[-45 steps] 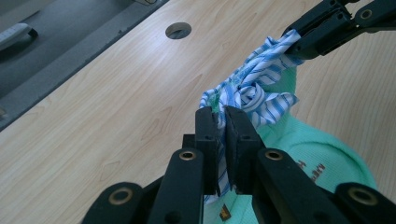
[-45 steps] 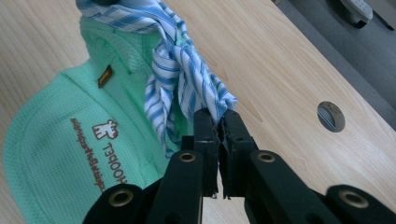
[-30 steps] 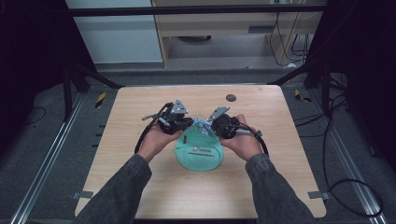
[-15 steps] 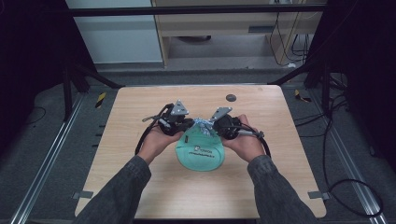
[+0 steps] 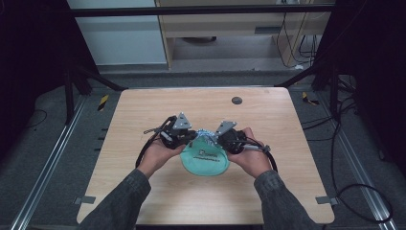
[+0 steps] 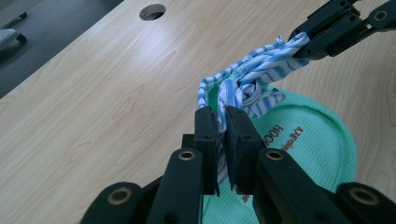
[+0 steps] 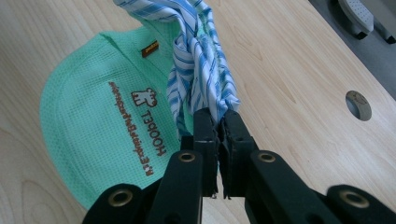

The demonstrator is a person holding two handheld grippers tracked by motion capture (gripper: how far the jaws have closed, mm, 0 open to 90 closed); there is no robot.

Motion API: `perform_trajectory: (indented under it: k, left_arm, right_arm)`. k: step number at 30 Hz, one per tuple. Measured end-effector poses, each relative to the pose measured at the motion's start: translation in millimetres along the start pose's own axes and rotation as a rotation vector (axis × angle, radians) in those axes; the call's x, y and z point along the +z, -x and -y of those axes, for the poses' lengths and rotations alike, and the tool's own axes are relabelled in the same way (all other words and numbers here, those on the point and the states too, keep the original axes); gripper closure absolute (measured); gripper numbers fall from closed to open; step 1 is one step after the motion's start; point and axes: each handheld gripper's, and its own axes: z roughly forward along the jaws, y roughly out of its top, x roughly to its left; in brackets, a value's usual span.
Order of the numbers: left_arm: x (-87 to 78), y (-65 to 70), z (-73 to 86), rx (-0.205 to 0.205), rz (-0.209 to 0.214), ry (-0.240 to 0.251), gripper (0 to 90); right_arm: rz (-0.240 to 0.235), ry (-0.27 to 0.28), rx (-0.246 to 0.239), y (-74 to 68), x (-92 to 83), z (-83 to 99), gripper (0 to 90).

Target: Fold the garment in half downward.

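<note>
A mint-green waffle-cloth pouch (image 5: 206,162) with brown lettering lies on the wooden table (image 5: 143,110), its blue-and-white striped cloth rim (image 5: 205,134) lifted at the far side. My left gripper (image 5: 192,137) is shut on the left end of that striped rim (image 6: 252,77), with the green pouch (image 6: 313,135) lying beyond it. My right gripper (image 5: 216,140) is shut on the right end of the striped rim (image 7: 198,60), beside the green pouch (image 7: 93,116). In the left gripper view the right gripper (image 6: 303,44) pinches the same strip, bunched between the two.
A round hole (image 5: 236,100) sits in the table top at the far side, also seen as the hole (image 6: 152,11) and the hole (image 7: 358,105). Cables (image 5: 268,158) trail from both grippers. Metal frame rails (image 5: 43,172) run along the table's sides.
Both hands, still gripping the striped rim, have shifted a little toward the near edge and lower. The pouch came along with them.
</note>
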Motion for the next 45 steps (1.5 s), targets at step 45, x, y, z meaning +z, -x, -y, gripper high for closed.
perform_trajectory:
  k: [45]
  left_arm:
    - [-6.2, 27.5, 50.0, 0.003, 0.072, -0.041, 84.5]
  right_arm:
    - [-0.076, -0.023, -0.042, -33.4, 4.1, 25.3, 86.1]
